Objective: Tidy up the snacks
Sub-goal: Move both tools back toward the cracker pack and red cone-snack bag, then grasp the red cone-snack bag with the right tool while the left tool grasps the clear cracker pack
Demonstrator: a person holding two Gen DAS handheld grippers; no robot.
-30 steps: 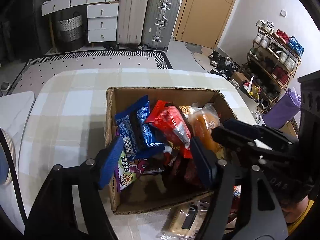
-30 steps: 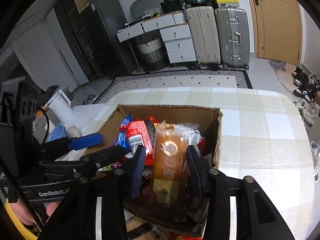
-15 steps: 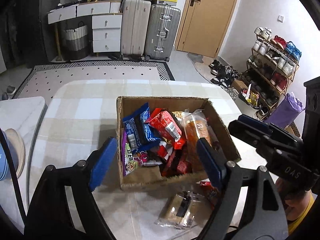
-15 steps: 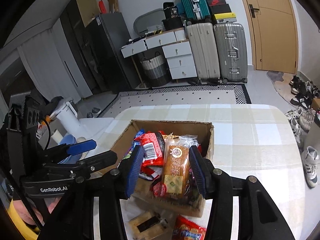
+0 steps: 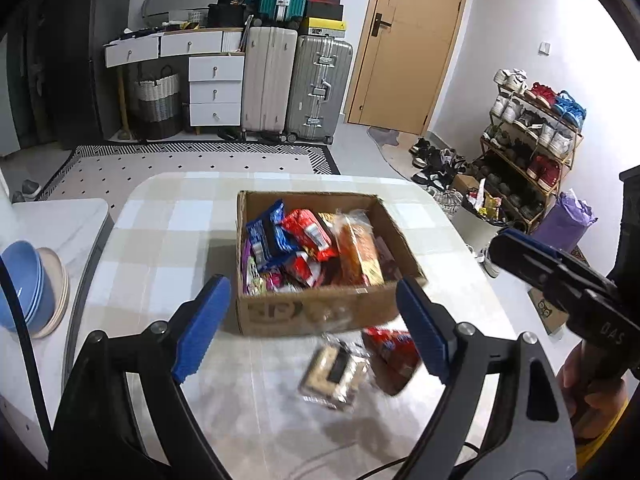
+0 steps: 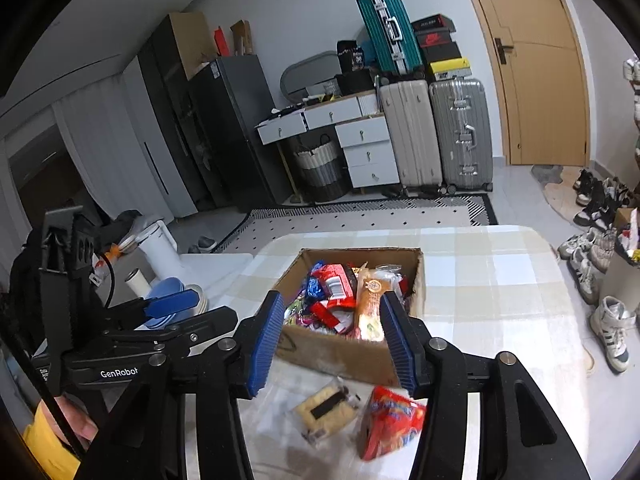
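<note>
1. Left wrist view: the left gripper (image 5: pixel 312 326) hangs above the bench (image 5: pixel 160 248), its fingers (image 5: pixel 202 326) wide and opening with nothing between them. The cardboard box (image 5: pixel 320 312) of snacks sits beyond the fingertips; a clear-wrapped biscuit pack (image 5: pixel 334 376) and a red packet (image 5: pixel 390 346) lie just in front of it. An orange bread pack (image 5: pixel 356 254) runs lengthwise away from the camera.
2. Right wrist view: the right gripper (image 6: pixel 332 340) is opening, empty, and frames the box (image 6: pixel 340 354). Suitcases (image 6: pixel 436 136) stand by the door (image 6: pixel 536 64).

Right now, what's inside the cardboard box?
The cardboard box holds a heap of snack packets: a blue one, a red one, an orange bread pack. Anything underneath, and the box floor, is covered.
</note>
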